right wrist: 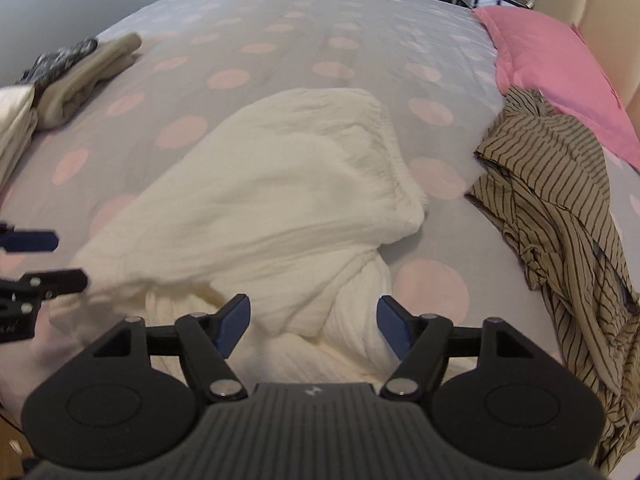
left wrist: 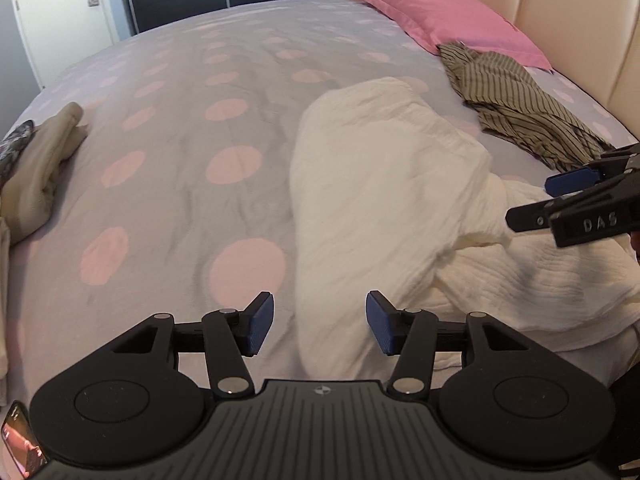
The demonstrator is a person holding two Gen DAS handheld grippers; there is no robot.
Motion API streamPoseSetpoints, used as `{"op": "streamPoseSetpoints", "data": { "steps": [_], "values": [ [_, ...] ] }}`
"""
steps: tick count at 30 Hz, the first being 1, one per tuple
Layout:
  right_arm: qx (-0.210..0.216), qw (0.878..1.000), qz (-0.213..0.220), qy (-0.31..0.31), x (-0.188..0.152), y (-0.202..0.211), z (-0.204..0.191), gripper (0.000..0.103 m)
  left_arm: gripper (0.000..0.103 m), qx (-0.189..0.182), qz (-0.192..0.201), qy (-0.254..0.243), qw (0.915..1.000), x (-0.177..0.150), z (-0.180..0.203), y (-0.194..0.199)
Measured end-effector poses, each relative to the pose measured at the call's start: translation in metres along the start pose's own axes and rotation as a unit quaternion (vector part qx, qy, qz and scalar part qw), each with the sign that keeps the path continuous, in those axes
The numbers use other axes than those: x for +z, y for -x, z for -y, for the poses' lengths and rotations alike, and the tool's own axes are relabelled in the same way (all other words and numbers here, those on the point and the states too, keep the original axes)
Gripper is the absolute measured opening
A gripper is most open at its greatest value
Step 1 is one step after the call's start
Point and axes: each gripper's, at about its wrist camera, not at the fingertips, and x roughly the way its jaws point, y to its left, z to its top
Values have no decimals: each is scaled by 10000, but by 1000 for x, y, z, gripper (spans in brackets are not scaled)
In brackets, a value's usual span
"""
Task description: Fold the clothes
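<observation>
My left gripper (left wrist: pixel 320 322) has its blue pads spread, nothing pinched — the cream garment (left wrist: pixel 384 184) lies under and ahead of it, centre-right of the frame on the spotted bedspread (left wrist: pixel 180 128). My right gripper (right wrist: pixel 314 326) is likewise spread, empty, over the same bunched cream cloth at lower centre. Striped shirt (right wrist: pixel 560 200) crumpled at right, touching the pink pillow (right wrist: pixel 552 68). Folded beige pile (right wrist: pixel 84 80) upper left.
</observation>
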Motion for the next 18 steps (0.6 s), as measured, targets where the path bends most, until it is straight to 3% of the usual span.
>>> {"op": "streamPoseSetpoints", "data": {
  "steps": [3,6,8,10,11,12,15,18],
  "values": [
    [-48,9994,1,351,-8,-4,-9,73,50,-163,-52,-218,9996,-1,13,-8],
    [-354,9978,-39,557,-10,-12,-10,72,53,-33,-85,-553,9984,-5,26,-17],
    [-522,9974,-104,486,-9,-18,-5,71,46,185,-175,-568,9981,-6,25,-24],
    [-550,9978,-259,258,-7,-23,3,57,30,181,-287,-334,9989,-5,16,-29],
    [-559,9977,-346,142,-6,-26,7,35,23,168,-343,-205,9991,-5,12,-31],
    [-568,9974,-433,26,-5,-29,10,20,21,126,-341,-91,9993,-4,8,-31],
    [-438,9981,-410,-129,-1,-29,9,14,8,350,-165,-113,9992,-2,6,-23],
    [-215,9998,43,-20,10,-11,-6,12,4,804,90,-140,9966,1,4,-11]
  ]
}}
